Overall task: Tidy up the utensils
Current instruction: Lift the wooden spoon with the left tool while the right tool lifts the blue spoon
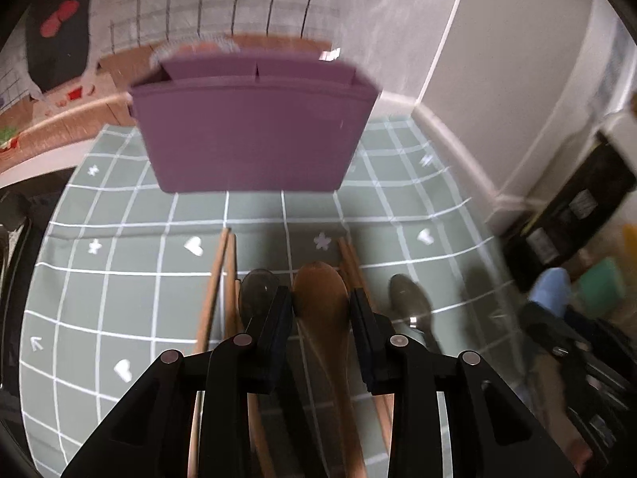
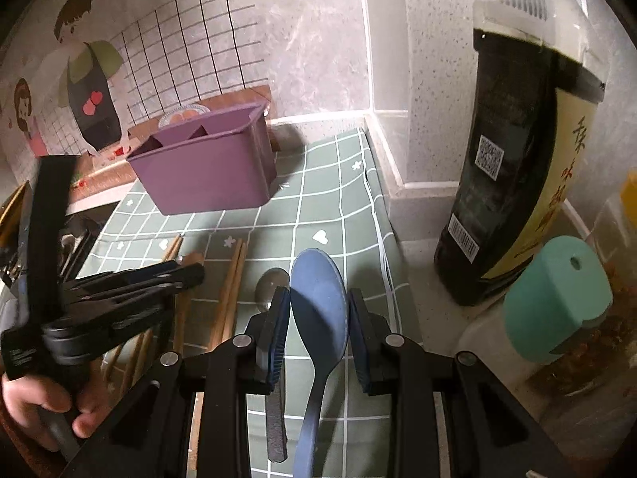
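Green checked cloth covers the surface, with grey speckled wall behind. Nearest me, my left gripper is clamped on the bowl of a brown wooden spoon, its pads pressing both sides. My right gripper likewise grasps a blue spoon by its bowl, pads against its edges. Beside the blue spoon, on its left, lies a metal spoon, then pairs of wooden chopsticks on the cloth. Beyond the blue spoon, toward the wall, stands the purple utensil holder, upright with divided compartments. Right of the blue spoon, off the cloth, stands a dark sauce bottle.
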### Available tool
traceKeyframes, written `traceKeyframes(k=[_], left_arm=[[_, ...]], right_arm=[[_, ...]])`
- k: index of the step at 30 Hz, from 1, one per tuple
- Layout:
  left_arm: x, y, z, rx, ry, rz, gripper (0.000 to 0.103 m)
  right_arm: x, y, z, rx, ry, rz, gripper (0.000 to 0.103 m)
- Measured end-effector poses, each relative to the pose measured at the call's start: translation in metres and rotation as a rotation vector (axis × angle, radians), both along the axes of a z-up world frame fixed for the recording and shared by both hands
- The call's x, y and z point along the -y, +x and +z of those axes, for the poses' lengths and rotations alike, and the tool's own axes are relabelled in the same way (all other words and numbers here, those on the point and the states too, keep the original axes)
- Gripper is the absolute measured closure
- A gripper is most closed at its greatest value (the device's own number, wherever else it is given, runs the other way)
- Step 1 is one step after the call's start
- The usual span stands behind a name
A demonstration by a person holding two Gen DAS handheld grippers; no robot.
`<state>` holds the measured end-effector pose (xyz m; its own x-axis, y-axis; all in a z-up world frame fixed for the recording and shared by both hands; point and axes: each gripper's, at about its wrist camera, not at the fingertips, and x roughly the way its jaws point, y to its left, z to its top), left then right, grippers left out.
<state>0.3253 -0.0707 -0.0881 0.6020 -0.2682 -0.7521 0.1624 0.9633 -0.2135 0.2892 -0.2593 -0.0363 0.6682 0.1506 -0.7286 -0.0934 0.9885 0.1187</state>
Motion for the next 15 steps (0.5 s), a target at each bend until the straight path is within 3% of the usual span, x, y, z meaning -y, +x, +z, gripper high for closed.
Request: traceKeyframes(k=[4,8,15], left_arm=[[-0.012,-0.02,0.025,0.086,-0.039,-0.006,0.072],[-0.02,-0.037,0.048,0.168,-0.023,-0.008,0.072],[-0.043,-0.054,0.074,0.208,-0.045,0.017,0.073]], right_arm=[[-0.003,-0.001,0.004,0.005,0.007,0.008,0.076],[-0.007,-0.003,0.007,0.011,0.018,0.024,0.076],[-0.012,-0.004,0.021,0.042,0.023,0.027,0.077]])
